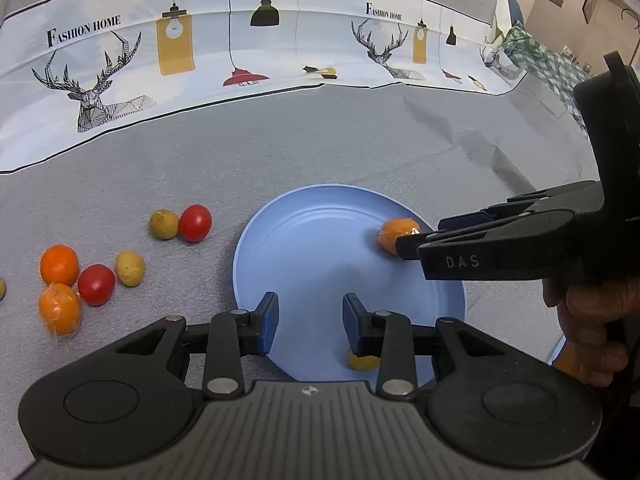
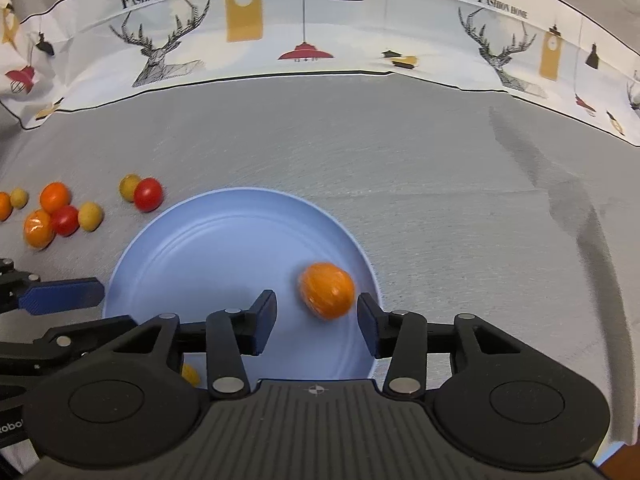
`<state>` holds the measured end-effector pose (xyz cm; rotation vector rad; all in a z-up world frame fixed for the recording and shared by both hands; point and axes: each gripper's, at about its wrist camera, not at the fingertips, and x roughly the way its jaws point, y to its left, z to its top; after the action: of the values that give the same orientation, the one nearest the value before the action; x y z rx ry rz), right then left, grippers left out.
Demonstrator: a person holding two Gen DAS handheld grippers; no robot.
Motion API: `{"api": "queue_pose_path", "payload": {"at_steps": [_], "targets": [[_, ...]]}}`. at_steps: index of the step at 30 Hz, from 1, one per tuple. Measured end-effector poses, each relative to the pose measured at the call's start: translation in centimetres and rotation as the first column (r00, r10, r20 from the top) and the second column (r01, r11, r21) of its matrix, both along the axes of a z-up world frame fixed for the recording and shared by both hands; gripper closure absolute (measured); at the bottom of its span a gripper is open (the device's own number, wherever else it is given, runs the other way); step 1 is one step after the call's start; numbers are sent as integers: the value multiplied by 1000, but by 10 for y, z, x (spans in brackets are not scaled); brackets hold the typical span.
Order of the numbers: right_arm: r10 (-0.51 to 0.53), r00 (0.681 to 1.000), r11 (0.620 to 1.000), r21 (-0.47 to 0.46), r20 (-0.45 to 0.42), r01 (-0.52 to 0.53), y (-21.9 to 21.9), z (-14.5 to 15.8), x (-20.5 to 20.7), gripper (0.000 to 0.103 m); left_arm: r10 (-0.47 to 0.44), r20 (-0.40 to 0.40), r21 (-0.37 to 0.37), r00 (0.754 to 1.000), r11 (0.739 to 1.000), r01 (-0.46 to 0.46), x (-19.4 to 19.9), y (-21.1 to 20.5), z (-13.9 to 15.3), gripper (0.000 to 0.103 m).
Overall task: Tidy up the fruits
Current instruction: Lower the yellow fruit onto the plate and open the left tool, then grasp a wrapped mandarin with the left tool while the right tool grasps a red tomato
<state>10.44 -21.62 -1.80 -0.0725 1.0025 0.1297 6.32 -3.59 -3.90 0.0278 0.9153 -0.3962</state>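
Note:
A blue plate (image 1: 304, 248) lies on the grey cloth; it also shows in the right wrist view (image 2: 208, 248). An orange fruit (image 2: 327, 289) lies loose on the plate's right side, just ahead of my open right gripper (image 2: 316, 322); it shows in the left wrist view (image 1: 396, 234) behind the right gripper (image 1: 416, 246). My left gripper (image 1: 310, 320) is open and empty over the plate's near edge. A yellow fruit (image 1: 362, 361) peeks out under its right finger. Left of the plate lie loose fruits: oranges (image 1: 59, 265), red tomatoes (image 1: 195, 222) and yellow-green fruits (image 1: 130, 268).
A printed cloth with deer and lamps (image 1: 240, 40) lies along the back of the table. A green checked cloth (image 1: 548, 64) sits at the far right. The fruit cluster shows at the left of the right wrist view (image 2: 56, 212).

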Motion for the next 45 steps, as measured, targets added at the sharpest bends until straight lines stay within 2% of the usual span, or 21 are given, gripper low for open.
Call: {"api": "queue_pose_path", "payload": {"at_steps": [31,37,45], "targets": [[-69,996,997,24,65,67,-4,8,1,52,19,3,6,1000,1000,-19,0,9,3,64],[-77,994,997,30,76,75,-4,10,2,47,38,1,0,999,999,-38,2,15,5,64],[-93,991,995,46,101,89,1,14,3,46,77,-4,-15,997,997,-77,6,29,9,64]]}}
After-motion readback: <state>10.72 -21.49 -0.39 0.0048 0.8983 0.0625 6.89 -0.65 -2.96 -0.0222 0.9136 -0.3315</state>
